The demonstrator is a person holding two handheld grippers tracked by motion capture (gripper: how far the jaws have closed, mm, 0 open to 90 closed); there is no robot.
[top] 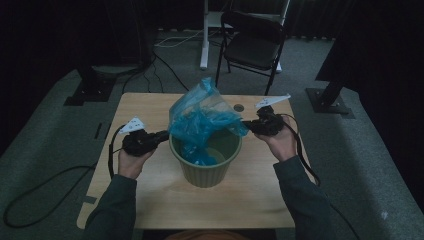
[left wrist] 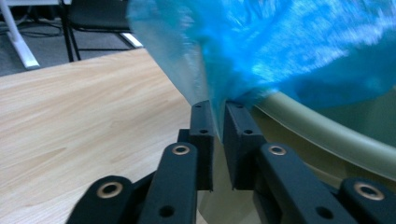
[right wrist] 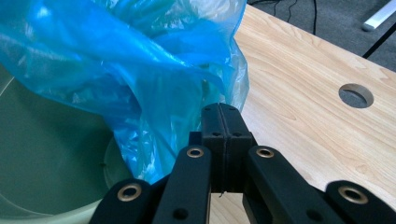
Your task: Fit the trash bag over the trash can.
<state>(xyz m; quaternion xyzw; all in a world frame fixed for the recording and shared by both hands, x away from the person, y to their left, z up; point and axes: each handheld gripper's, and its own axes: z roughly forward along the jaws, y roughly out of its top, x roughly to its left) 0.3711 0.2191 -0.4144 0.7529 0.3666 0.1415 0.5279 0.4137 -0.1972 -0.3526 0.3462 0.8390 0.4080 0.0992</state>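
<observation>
**Blue bag over the green bin, a gripper at each side of its mouth**

Bag (top: 202, 117): thin blue film, bunched and standing up out of the bin (top: 205, 176), lower part sagging inside, upper part rising in a peak toward the far side of the table. Spans the bin's mouth crosswise, from one gripper to the other, so the coming move looks like a spread outward and down over the rim.

Left gripper (left wrist: 215, 109): level with the rim on the bin's left side, pointing inward. Jaws narrowly parted, the bag's edge running down into the gap; pads not seen to press on the film. Bin's rim just beside the tips, curving away on the inner side.

Right gripper (right wrist: 224, 109): at the opposite side, likewise pointing inward, about as near to the bag as the left. Jaws closed flush against each other. Bag's edge reaches the tips and, from above, draws out to a point toward them; whether film is pinched there cannot be told.

Surroundings: bin near the middle of a pale wooden table (top: 150, 200), nothing else standing on it; a round hole (right wrist: 356, 95) in the top beyond the right gripper, well apart from the bin. Folding chair (top: 252, 42) on the carpet behind the table. Nothing between either gripper and the rim; only the bunched film itself hides the far edge of the bin.
</observation>
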